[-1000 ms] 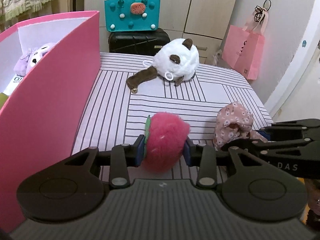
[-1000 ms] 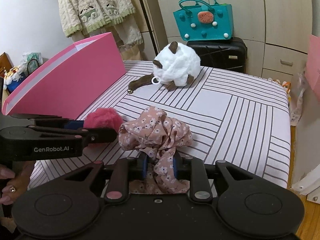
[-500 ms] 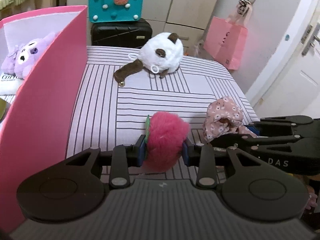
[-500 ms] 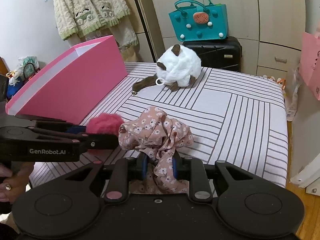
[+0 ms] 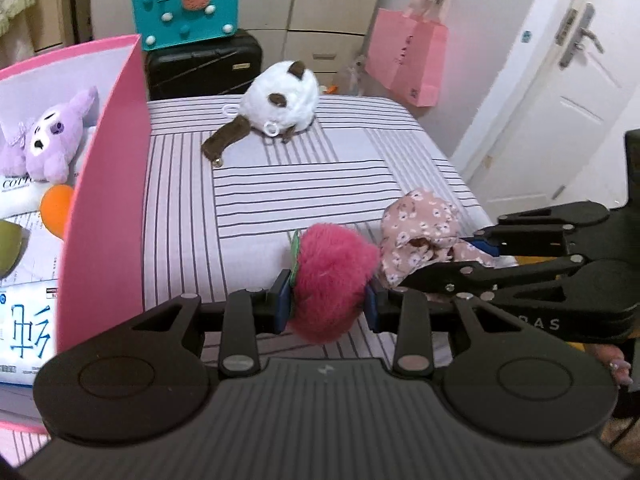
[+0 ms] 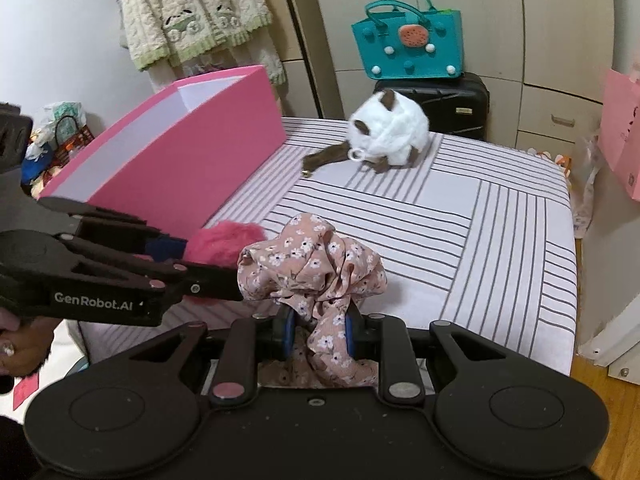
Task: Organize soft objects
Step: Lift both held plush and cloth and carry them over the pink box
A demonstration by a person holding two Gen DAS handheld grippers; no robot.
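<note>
My left gripper (image 5: 326,306) is shut on a fluffy pink plush strawberry (image 5: 332,280) with a green leaf, held above the near edge of the striped bed (image 5: 280,184). My right gripper (image 6: 320,330) is shut on a pink floral scrunchie (image 6: 312,264), right beside the strawberry (image 6: 224,242). Each gripper shows in the other's view: the right (image 5: 476,256), the left (image 6: 224,280). A white and brown plush (image 5: 282,102) lies at the far end of the bed (image 6: 500,240). A pink box (image 5: 104,200) stands on the left, holding a purple plush (image 5: 48,136).
The pink box (image 6: 180,160) also holds an orange ball (image 5: 56,210) and a green round object (image 5: 10,248). A black suitcase (image 5: 204,66) with a teal bag (image 5: 186,4) stands behind the bed. A pink paper bag (image 5: 408,56) hangs on the right, near a white door (image 5: 560,120).
Both grippers have risen with their objects. The left view now looks down over the pink box wall, so more of the inside shows.
</note>
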